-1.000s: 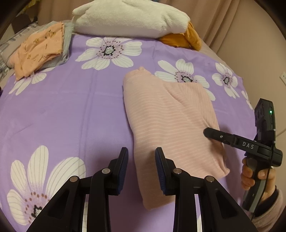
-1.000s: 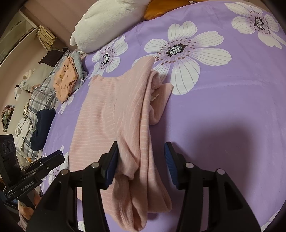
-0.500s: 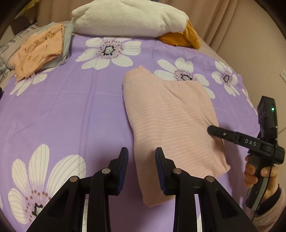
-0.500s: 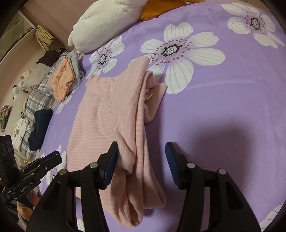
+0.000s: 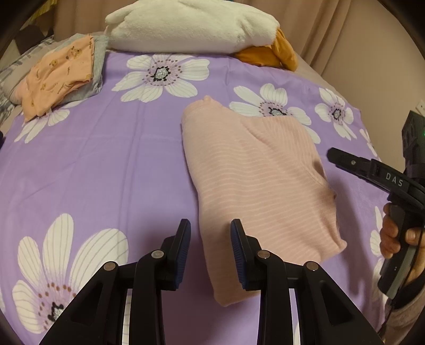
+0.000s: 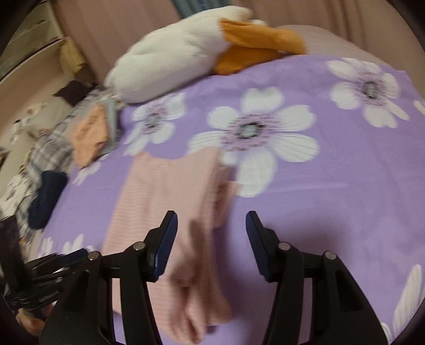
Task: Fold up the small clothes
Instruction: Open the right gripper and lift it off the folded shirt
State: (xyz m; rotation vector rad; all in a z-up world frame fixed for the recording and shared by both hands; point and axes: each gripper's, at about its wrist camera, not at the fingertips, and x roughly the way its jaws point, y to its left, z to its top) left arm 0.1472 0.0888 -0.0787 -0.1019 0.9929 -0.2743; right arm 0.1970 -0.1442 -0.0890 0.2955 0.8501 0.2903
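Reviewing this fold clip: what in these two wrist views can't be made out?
- Pink striped top: its near end hides behind the left gripper in the left wrist view; whether sleeves are tucked under is not visible.
- Right wrist view: motion blur smears the top's folded layers and the pile of clothes.
- Right gripper: whether it touches cloth is unclear.
- White plush: top cut off by the frame.

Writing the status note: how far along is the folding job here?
Done: an orange garment lies folded on a grey one at the bed's far corner. In hand: nothing. The pink striped top lies partly folded on the purple sheet; left gripper and right gripper are open above it. Left: finishing the pink top's fold.
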